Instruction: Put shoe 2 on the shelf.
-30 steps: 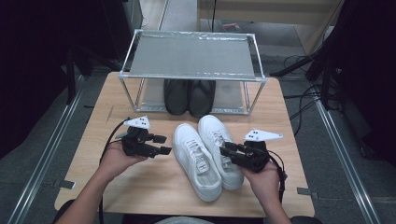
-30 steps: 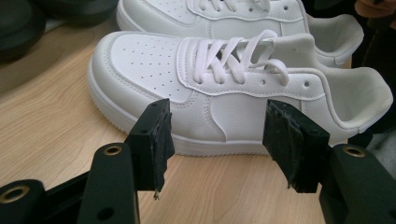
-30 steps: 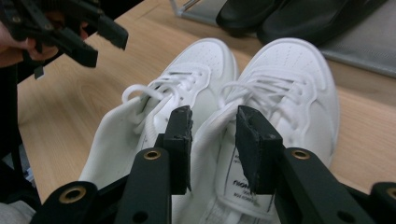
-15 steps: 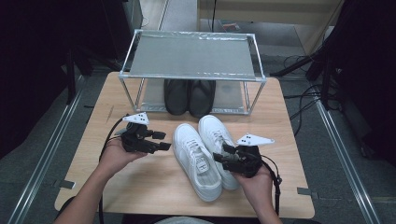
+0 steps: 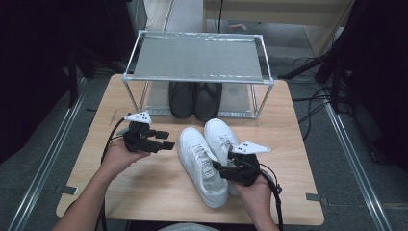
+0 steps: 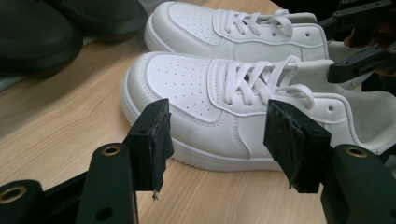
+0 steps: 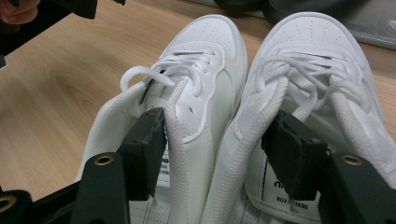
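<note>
black right tongs [image 7: 212,154] stand wide, one jaw inside each white sneaker's collar, straddling the touching inner walls of left sneaker [image 7: 187,112] and right sneaker [image 7: 317,88] on the wooden table [image 5: 144,192], while left tongs [image 6: 219,140] gape beside them.

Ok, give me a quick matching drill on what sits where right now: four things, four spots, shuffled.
Things:
1. white sneakers
2. black shoes
3. left tool
4. right tool

Places:
A. jaws dipped one into each sneaker's opening
B. lower tier of the metal rack
C. open, apart from the sneakers, on their left
D. on the wooden table, in front of the rack

Pairs: 1-D, 2-B, 3-C, 4-A
</note>
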A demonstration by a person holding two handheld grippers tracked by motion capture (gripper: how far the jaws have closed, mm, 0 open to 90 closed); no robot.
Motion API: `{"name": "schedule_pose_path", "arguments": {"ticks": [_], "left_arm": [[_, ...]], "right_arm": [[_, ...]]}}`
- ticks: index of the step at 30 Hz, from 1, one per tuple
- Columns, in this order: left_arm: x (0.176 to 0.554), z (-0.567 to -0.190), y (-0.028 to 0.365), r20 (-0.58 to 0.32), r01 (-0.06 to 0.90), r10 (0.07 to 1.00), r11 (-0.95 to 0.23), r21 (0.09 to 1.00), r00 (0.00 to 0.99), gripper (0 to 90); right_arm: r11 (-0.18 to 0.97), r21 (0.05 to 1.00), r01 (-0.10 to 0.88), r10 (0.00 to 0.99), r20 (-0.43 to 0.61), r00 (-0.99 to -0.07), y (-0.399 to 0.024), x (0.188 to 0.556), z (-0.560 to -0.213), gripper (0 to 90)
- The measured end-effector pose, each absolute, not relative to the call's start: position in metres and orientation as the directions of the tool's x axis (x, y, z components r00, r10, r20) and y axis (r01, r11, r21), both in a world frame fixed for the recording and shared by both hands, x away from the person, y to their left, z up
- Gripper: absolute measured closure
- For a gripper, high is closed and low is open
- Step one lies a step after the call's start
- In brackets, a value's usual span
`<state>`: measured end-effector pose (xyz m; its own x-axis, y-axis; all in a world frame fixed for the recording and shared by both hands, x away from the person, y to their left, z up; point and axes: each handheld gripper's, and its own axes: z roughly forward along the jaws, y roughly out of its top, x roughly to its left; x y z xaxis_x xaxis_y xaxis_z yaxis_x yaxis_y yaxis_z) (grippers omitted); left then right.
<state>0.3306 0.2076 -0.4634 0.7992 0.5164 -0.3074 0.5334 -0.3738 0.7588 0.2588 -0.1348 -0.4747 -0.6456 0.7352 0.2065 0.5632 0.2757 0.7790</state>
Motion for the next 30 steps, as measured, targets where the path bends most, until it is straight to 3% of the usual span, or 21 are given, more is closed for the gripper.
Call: {"name": "schedule_pose_path", "arguments": {"ticks": [15,19,27,30], "left_arm": [[0.331,-0.463,0.209,-0.309,0.535,0.519,-0.371,0.759,0.797,41.7],[0.332,-0.464,0.208,-0.312,0.538,0.519,-0.369,0.758,0.796,41.7],[0.332,-0.463,0.209,-0.311,0.537,0.521,-0.364,0.761,0.795,41.8],[0.332,-0.463,0.211,-0.310,0.541,0.530,-0.361,0.760,0.790,41.9]], "right_arm": [[0.345,0.766,0.543,0.762,0.109,-0.638,-0.121,0.256,-0.481,45.8],[0.371,0.750,0.547,0.760,0.094,-0.643,-0.118,0.257,-0.483,51.4],[0.377,0.754,0.537,0.753,0.088,-0.652,-0.121,0.258,-0.481,70.8],[0.369,0.733,0.572,0.754,0.125,-0.645,-0.122,0.262,-0.477,75.0]]}}
